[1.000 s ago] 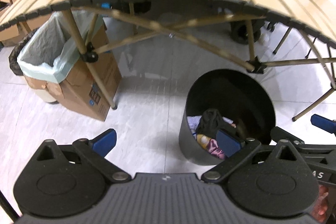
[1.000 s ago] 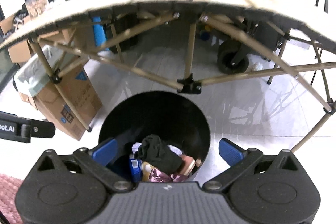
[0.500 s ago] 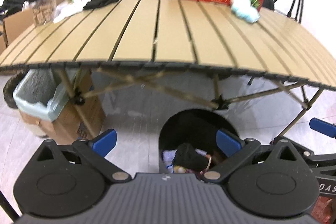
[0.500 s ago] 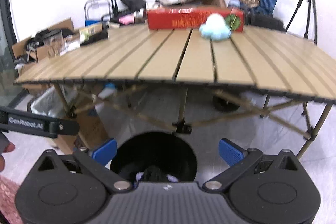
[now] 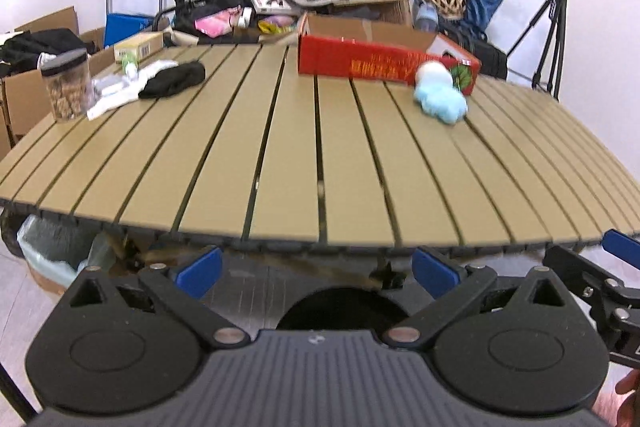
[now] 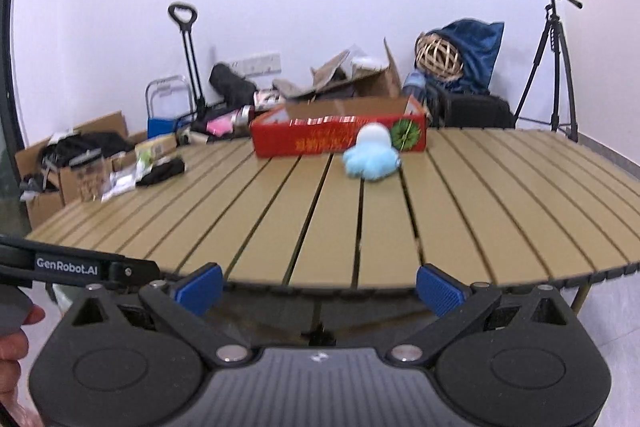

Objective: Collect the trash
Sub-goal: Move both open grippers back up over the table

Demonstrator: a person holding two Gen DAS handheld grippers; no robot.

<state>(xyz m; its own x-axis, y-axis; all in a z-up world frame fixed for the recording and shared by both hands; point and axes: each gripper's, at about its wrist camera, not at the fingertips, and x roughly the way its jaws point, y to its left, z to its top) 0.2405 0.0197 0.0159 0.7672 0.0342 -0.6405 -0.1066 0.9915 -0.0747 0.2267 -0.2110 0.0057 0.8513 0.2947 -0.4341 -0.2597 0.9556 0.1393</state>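
My left gripper (image 5: 318, 269) is open and empty, level with the near edge of the slatted wooden table (image 5: 296, 163). My right gripper (image 6: 318, 285) is open and empty at the same edge. The rim of the black trash bin (image 5: 342, 311) shows just below the table edge in the left wrist view. On the table lie a black cloth (image 5: 173, 79), white wrappers (image 5: 116, 93) beside it, a light blue plush toy (image 5: 440, 97) and a red box (image 5: 384, 61). The plush toy (image 6: 372, 155) and red box (image 6: 338, 135) also show in the right wrist view.
A clear jar with a grey lid (image 5: 66, 87) stands at the table's left end. A lined cardboard bin (image 5: 48, 255) sits on the floor at the left. Boxes and bags are piled behind the table. A tripod (image 6: 558, 67) stands at the back right.
Both grippers have risen from over the black bin under the table to table-edge height. The bin has dropped almost out of view. Both stay open.
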